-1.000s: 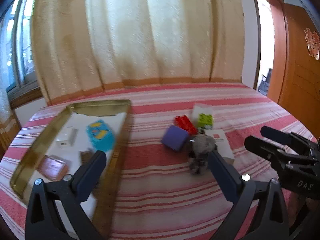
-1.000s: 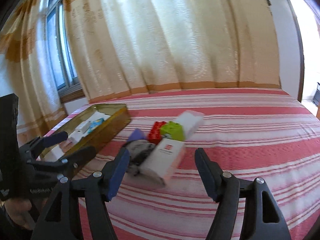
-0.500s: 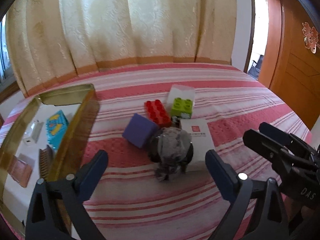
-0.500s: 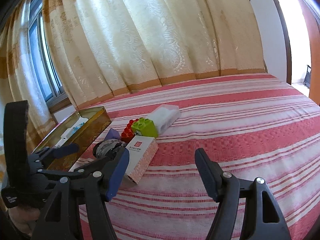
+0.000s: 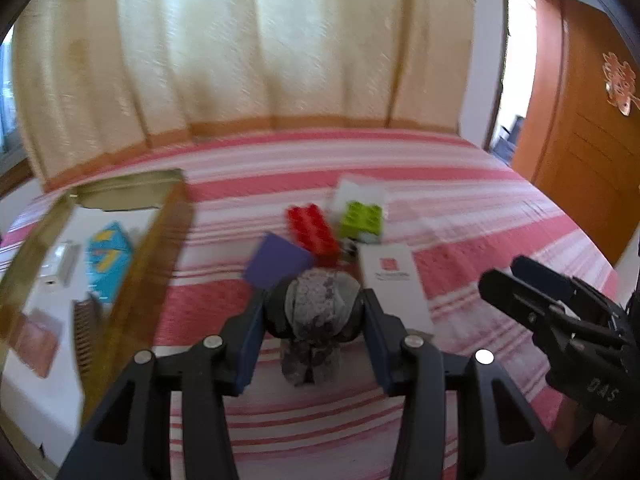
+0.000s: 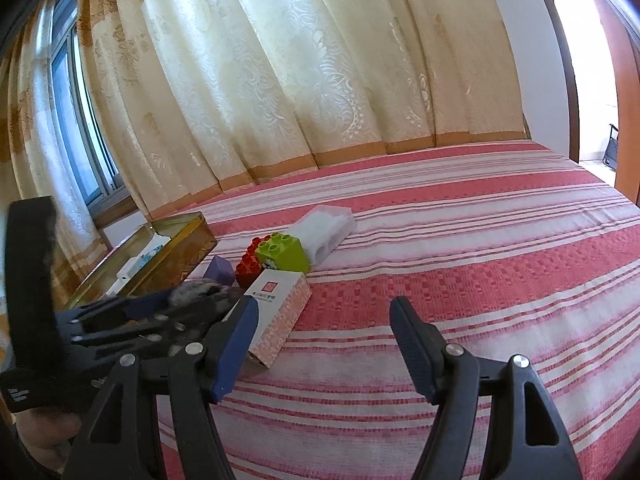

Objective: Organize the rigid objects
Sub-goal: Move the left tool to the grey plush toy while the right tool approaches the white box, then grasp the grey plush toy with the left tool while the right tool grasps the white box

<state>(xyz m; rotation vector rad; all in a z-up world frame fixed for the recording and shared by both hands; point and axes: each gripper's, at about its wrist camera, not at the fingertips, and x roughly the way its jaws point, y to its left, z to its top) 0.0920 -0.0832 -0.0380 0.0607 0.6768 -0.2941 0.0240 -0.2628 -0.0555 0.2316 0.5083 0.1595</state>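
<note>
Mottled grey rounded object [image 5: 318, 312], dark underside, speckled, on striped bedcover [image 5: 460, 184]

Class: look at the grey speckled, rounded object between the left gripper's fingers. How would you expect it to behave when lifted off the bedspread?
The grey speckled object looks bulbous, so it may twist or slip between the flat pads of the left gripper, whose jaws are closing around it. Its narrower lower part suggests uneven weight, so it may tilt. The mottled surface seems rough, which may help grip.
</note>
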